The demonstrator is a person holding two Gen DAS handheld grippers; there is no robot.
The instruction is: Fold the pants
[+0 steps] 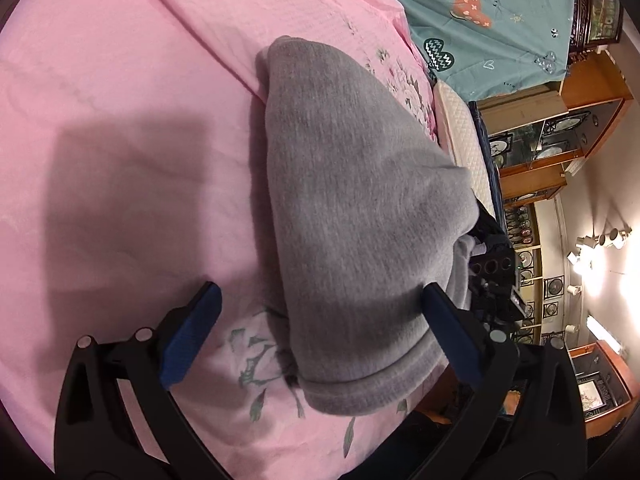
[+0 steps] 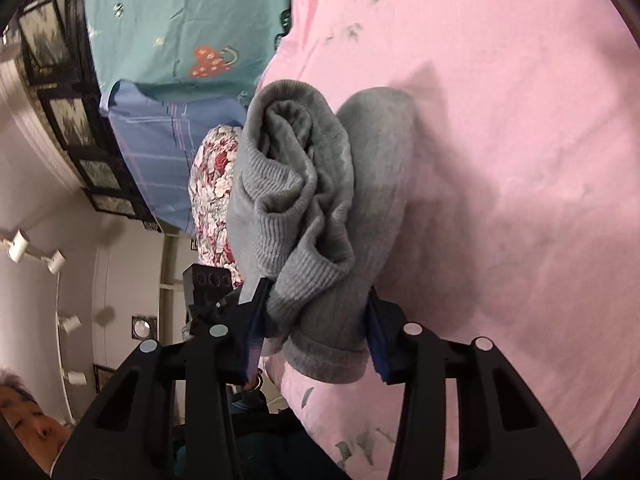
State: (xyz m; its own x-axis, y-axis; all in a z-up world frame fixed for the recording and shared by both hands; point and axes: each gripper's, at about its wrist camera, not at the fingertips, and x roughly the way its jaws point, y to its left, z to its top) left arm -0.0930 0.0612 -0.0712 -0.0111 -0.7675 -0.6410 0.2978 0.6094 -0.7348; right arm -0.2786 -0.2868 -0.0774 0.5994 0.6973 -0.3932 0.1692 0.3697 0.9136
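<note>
Grey fleece pants (image 1: 352, 208) lie folded into a long bundle on the pink bedsheet (image 1: 120, 160). My left gripper (image 1: 320, 288) is open wide and straddles the near end of the bundle. Its blue pads (image 1: 192, 336) stand on either side, the right one against the fabric. In the right wrist view the pants (image 2: 304, 200) show their ribbed hem, bunched up. My right gripper (image 2: 318, 300) is shut on that end, both blue pads (image 2: 376, 332) pressing into the cloth. The right gripper's black body (image 1: 492, 276) shows at the bundle's right edge in the left wrist view.
A teal printed sheet (image 1: 500, 12) lies beyond the pink one. A blue checked cloth (image 2: 160, 136) and a floral pillow (image 2: 212, 184) sit at the bed's edge. Wooden display cabinets (image 1: 560, 136) line the wall. A person (image 2: 28, 420) is at the lower left.
</note>
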